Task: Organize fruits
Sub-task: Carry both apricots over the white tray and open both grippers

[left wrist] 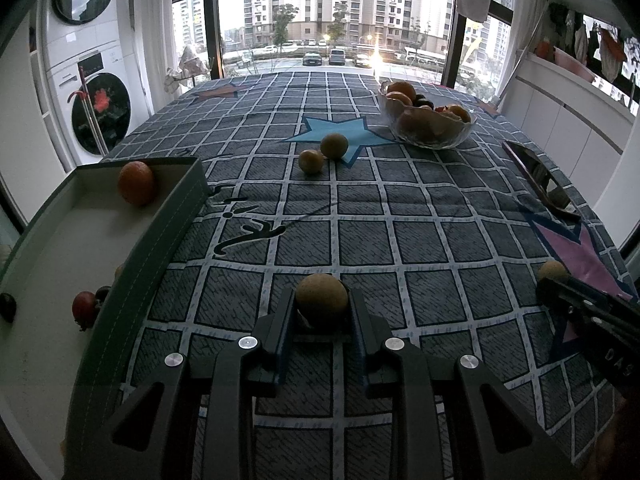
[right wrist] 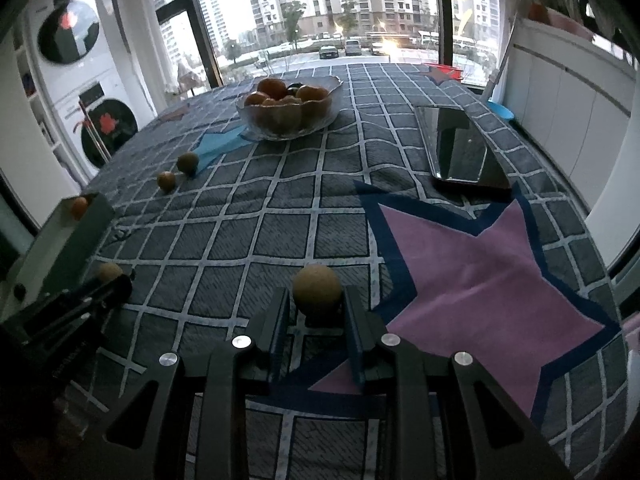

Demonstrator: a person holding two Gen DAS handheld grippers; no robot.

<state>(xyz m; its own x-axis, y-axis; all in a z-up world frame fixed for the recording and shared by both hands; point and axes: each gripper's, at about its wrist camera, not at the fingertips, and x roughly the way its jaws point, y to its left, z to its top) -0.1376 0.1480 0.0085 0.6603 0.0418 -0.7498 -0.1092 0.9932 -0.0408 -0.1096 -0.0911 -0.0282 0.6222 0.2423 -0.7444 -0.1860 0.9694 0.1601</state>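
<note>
My left gripper (left wrist: 321,305) is shut on a small tan round fruit (left wrist: 321,293) just above the checked tablecloth. My right gripper (right wrist: 316,301) is shut on another tan round fruit (right wrist: 317,289) over the pink star. Each gripper shows at the edge of the other view, the right one (left wrist: 554,278) and the left one (right wrist: 116,280). Two more tan fruits (left wrist: 334,145) (left wrist: 311,161) lie on the blue star. A green-walled box (left wrist: 160,224) at my left holds an orange (left wrist: 136,182) and small dark red fruits (left wrist: 85,309). A glass bowl (left wrist: 430,136) of oranges stands far right.
A phone-like mirror slab (right wrist: 460,148) lies on the table at the right in the right wrist view. Washing machines (left wrist: 92,112) stand beyond the table's left edge, white cabinets (left wrist: 560,120) on the right, and a window at the far end.
</note>
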